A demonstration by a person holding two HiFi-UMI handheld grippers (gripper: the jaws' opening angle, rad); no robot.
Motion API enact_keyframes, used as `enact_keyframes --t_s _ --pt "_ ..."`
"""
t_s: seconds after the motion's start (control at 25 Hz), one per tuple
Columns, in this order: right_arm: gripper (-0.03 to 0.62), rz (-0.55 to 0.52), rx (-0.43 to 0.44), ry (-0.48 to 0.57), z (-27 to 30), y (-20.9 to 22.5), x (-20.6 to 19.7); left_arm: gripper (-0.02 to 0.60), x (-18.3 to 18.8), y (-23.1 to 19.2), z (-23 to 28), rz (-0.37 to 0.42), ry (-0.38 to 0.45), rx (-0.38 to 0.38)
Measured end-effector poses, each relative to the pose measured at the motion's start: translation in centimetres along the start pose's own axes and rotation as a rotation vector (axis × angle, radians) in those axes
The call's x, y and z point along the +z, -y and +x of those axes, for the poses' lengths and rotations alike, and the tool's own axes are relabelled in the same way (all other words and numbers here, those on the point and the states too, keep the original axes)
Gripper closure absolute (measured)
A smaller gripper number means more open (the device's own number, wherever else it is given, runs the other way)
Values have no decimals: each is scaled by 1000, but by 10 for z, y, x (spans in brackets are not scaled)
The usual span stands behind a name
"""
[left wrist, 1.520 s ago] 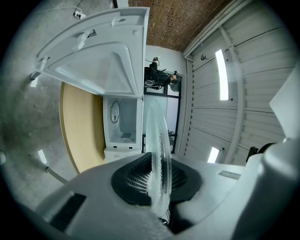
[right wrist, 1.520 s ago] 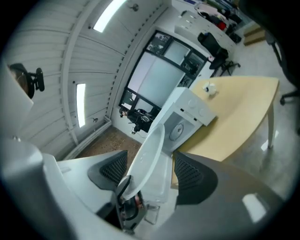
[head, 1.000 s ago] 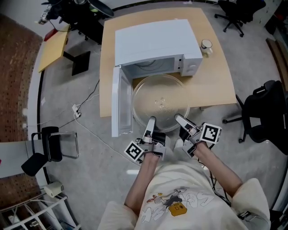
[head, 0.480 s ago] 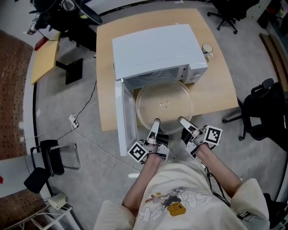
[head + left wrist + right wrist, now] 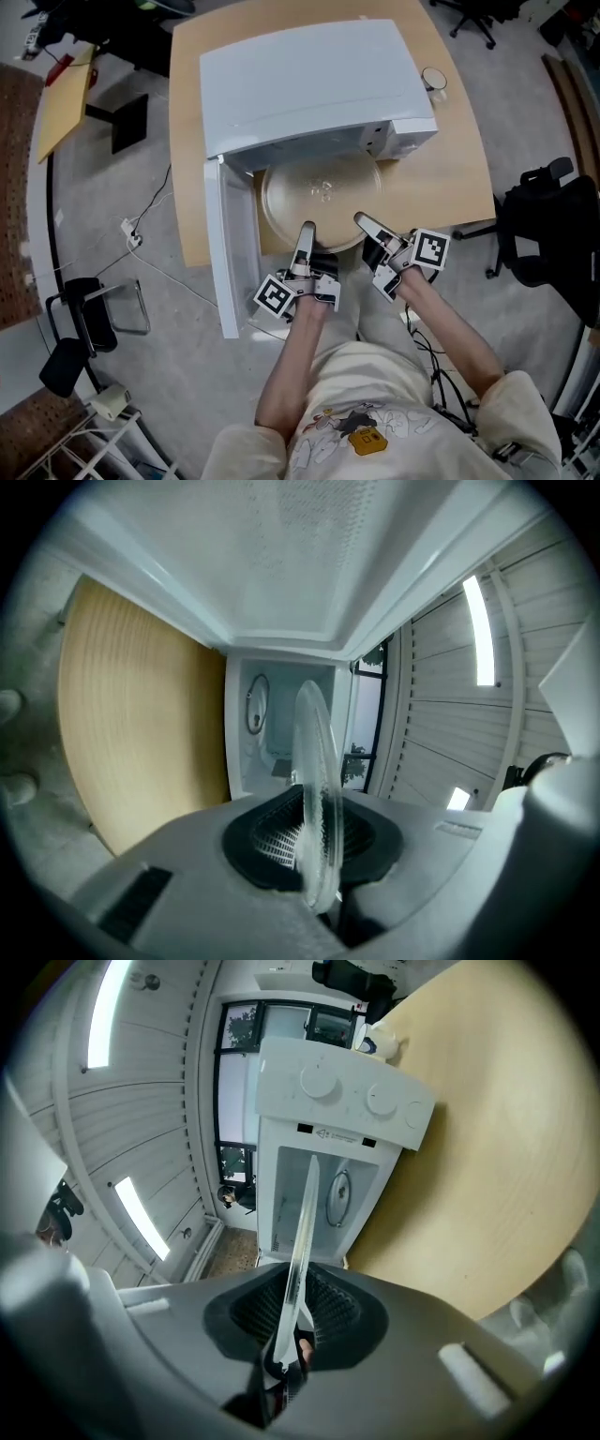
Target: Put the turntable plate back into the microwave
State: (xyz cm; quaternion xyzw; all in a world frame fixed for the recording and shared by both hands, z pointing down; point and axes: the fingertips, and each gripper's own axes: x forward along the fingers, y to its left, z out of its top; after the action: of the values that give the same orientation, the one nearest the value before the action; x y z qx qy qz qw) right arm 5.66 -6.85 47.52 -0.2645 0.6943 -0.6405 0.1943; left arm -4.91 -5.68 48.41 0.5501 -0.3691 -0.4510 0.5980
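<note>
The clear glass turntable plate is held level in front of the white microwave, its far edge under the front of the open cavity. My left gripper is shut on the plate's near rim. My right gripper is shut on the near rim a little further right. In the left gripper view the plate stands edge-on between the dark pads, with the cavity behind. The right gripper view shows the plate edge-on in its pads, facing the microwave's knobs.
The microwave door hangs open to the left of the plate. The wooden table carries a small cup beside the microwave. A black office chair stands at the right, and cables lie on the floor at the left.
Both grippers have carried the plate forward and lower, from in front of the table edge to the microwave opening. Each has kept its hold on the rim.
</note>
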Motion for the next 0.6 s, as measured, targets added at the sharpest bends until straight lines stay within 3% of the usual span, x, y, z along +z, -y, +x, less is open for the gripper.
enact_keyframes --t_s 0.12,0.28,0.44,0.6 --pt "534 20 11 -11 17 22 13 555 13 -16 27 17 30 -16" --pt "474 61 73 -25 44 38 13 555 35 -34 52 45 52 -37" --pt "487 26 62 -46 74 54 18 554 62 -44 77 106 53 -37" --pt "504 3 87 -70 106 55 15 554 73 -51 100 78 71 -59"
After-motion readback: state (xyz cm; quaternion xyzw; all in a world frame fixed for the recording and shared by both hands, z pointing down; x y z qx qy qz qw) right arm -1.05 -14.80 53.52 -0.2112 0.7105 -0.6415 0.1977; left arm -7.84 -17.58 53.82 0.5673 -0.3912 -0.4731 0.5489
